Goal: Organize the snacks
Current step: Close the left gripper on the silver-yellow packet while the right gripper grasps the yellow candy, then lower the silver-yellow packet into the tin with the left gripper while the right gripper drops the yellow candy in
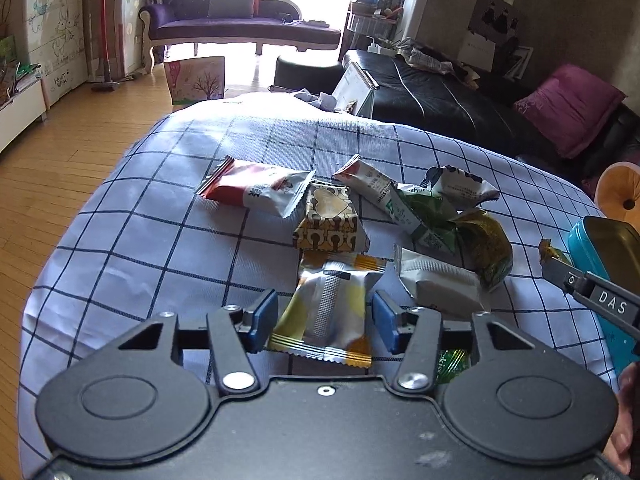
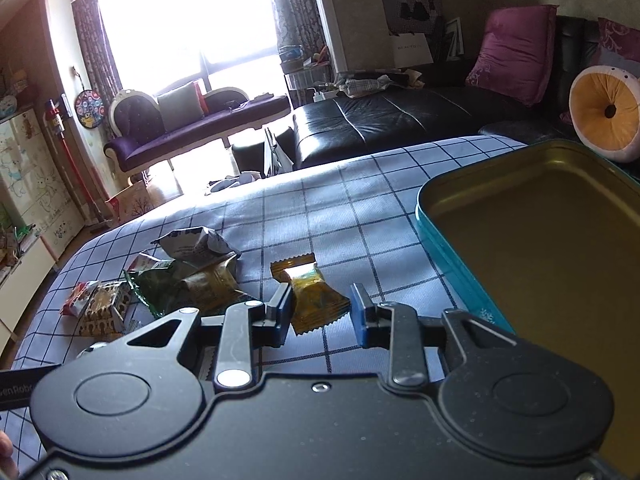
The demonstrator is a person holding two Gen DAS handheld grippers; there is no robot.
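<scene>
From the left wrist camera, the left gripper [image 1: 325, 322] sits low over a blue checked cloth [image 1: 132, 240]. Its blue pads stand apart on either side of a silver and yellow packet [image 1: 330, 312], which lies flat with its long axis running away from the camera and a ribbed back seam facing up. A gap shows at each pad, so the fingers are open around it, not pressing. Just beyond lies a gold patterned packet [image 1: 330, 220] with a heart on it, then a red and white packet [image 1: 256, 188] lying crosswise. To the right a heap holds a white pouch [image 1: 440, 284], green wrappers [image 1: 432, 216] and a crumpled white wrapper [image 1: 460, 186]; their small print is too blurred to read. At the right edge the right gripper [image 1: 554, 258] reaches in, a finger bearing the letters "DAS", beside a teal tin [image 1: 580, 248].

From the right wrist camera, the right gripper [image 2: 320, 312] has an orange-yellow packet [image 2: 316, 300] between its fingers. The packet tilts, its long axis pointing up and away, with a crimped end toward the window. The left pad touches it; the right pad seems to stand off, so I cannot tell whether it is gripped. The teal tin [image 2: 448, 232] sits open to the right, its gold inside bare. The snack heap [image 2: 192, 276] lies to the left.
</scene>
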